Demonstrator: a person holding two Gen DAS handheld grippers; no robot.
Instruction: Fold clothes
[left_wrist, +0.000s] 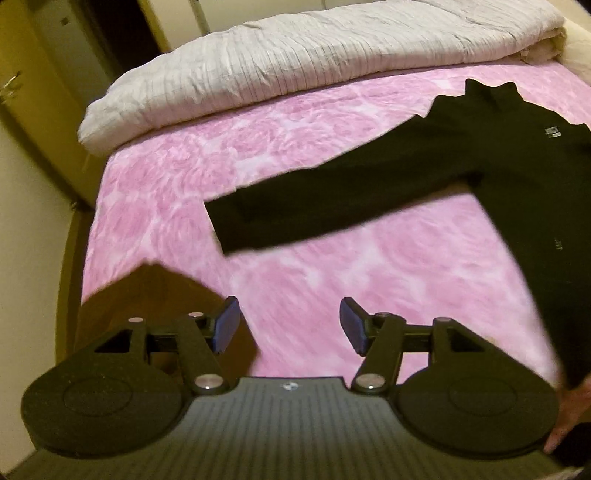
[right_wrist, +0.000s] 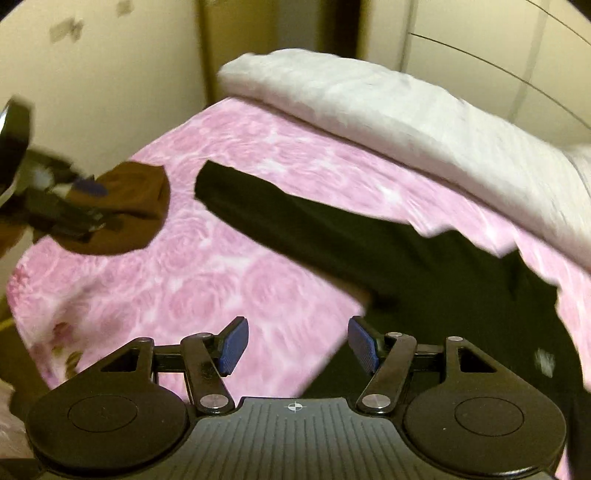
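Observation:
A black long-sleeved shirt (left_wrist: 498, 177) with a high neck lies spread flat on the pink sheet, one sleeve stretched out to the left. My left gripper (left_wrist: 290, 325) hovers open over bare sheet in front of that sleeve's cuff, nothing between its blue pads. A brown garment (left_wrist: 162, 295) lies bunched beside and behind its left finger. In the right wrist view my right gripper (right_wrist: 297, 345) is open above the sheet, its right finger over the black shirt (right_wrist: 424, 266). There the left gripper (right_wrist: 90, 190) shows blurred over the brown garment (right_wrist: 136, 214).
The bed carries a pink rose-patterned sheet (left_wrist: 295, 155). A pale grey duvet (left_wrist: 295, 62) is rolled up along its far side. A yellowish door (left_wrist: 37, 92) stands past the bed's left edge. A person's hand (left_wrist: 572, 413) shows at the lower right.

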